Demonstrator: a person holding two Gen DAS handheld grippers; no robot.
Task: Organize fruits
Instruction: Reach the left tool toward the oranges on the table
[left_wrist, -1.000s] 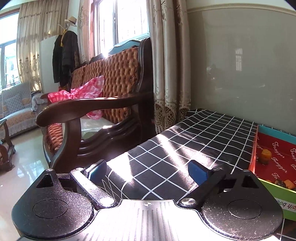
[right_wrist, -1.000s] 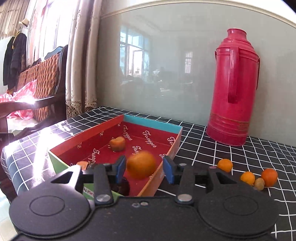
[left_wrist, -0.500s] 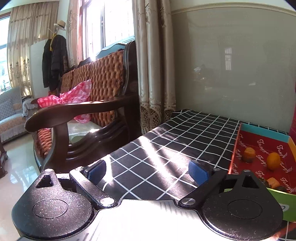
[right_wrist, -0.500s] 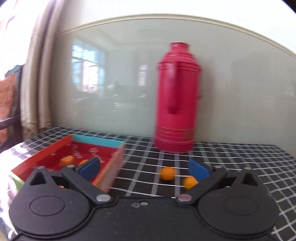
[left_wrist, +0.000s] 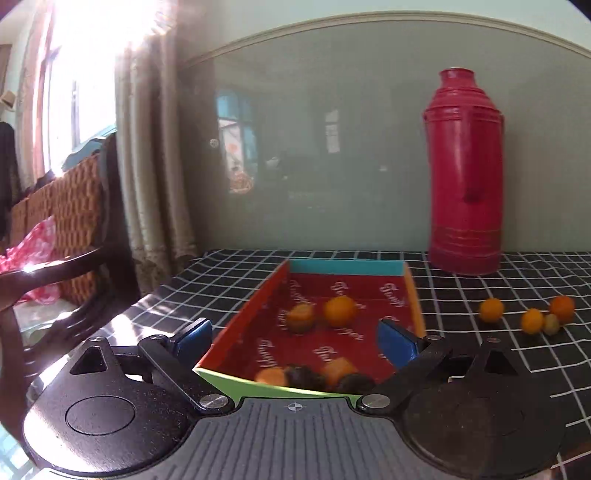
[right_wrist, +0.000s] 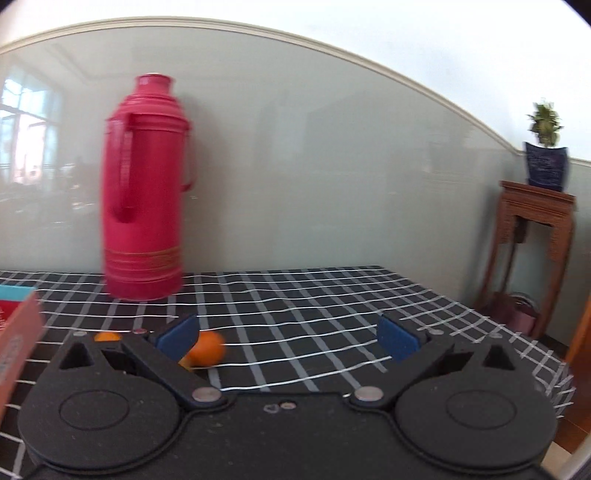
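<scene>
On the black checked tablecloth (left_wrist: 480, 369) sits a shallow red box (left_wrist: 255, 325) with a teal far wall and a green near edge, and that's where most of the fruit is; from the left wrist view I count a round orange (left_wrist: 340, 311) toward the back, a squarish orange piece (left_wrist: 301, 316) just beside it on its left, and a blurry cluster of orange and dark pieces (left_wrist: 314, 374) along the near wall; can't say exactly how many are in that cluster. The left gripper (left_wrist: 295, 341) hangs in front of the box with its jaws spread wide, blue pads (left_wrist: 194, 334) standing either side of the box's near end, nothing between them being pinched.

Right of the box, still out on the cloth, there's a loose group of small fruits (left_wrist: 532, 320): three orange ones and a small greenish-brown one touching the middle orange one; well apart from the box. A tall pink-red thermos (left_wrist: 463, 177) stands upright at the back by the wall.

Over in the right wrist view, the right gripper (right_wrist: 288, 338) is spread wide too and holds nothing; one orange fruit (right_wrist: 208, 349) lies on the cloth just behind its left pad, another bit of orange (right_wrist: 107, 336) peeks out further left. A wooden stand (right_wrist: 532, 258) with a potted plant (right_wrist: 546, 147) is off past the table's far corner.
</scene>
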